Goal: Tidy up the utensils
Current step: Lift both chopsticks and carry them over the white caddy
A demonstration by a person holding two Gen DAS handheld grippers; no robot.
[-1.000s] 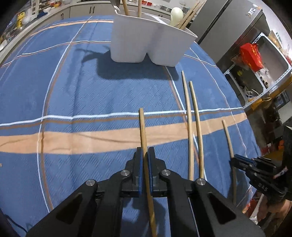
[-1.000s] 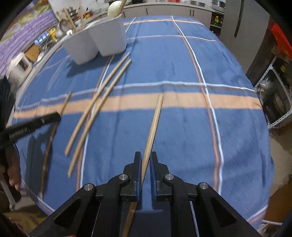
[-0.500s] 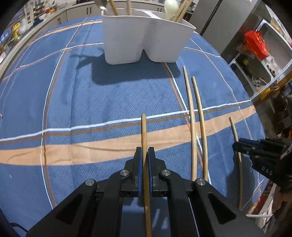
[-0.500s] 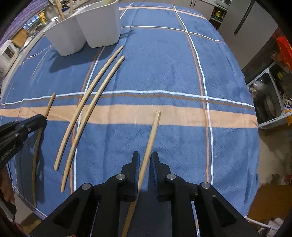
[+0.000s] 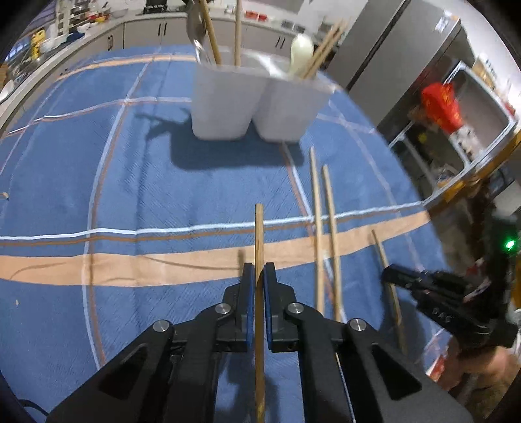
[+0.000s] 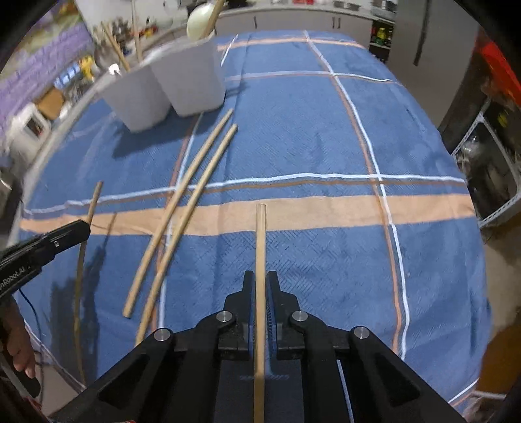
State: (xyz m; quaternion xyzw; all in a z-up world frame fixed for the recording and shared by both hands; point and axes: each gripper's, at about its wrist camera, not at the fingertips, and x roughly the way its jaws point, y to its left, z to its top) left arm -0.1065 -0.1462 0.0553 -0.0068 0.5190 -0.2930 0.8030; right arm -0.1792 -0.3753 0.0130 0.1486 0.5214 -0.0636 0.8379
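My left gripper point(image 5: 259, 279) is shut on a wooden chopstick point(image 5: 259, 240) that points forward above the blue cloth. My right gripper point(image 6: 260, 286) is shut on another wooden chopstick point(image 6: 260, 240), also lifted off the cloth. A white two-compartment utensil holder point(image 5: 250, 104) stands ahead of the left gripper with spoons and sticks in it; it also shows in the right wrist view point(image 6: 169, 84) at the far left. Two long chopsticks point(image 6: 185, 201) lie side by side on the cloth between the grippers. The right gripper shows in the left wrist view point(image 5: 403, 279), the left one in the right wrist view point(image 6: 75, 231).
A blue plaid tablecloth point(image 6: 325, 130) covers the table. Metal shelving with a red bag point(image 5: 439, 107) stands off the table's right side. A kitchen counter point(image 5: 97, 29) runs along the far wall. A thin stick point(image 6: 81, 260) hangs under the left gripper.
Both grippers have lifted and tilted up with their chopsticks. The holder now looms closer in the left wrist view. The right chopstick now sits straight between the fingers.
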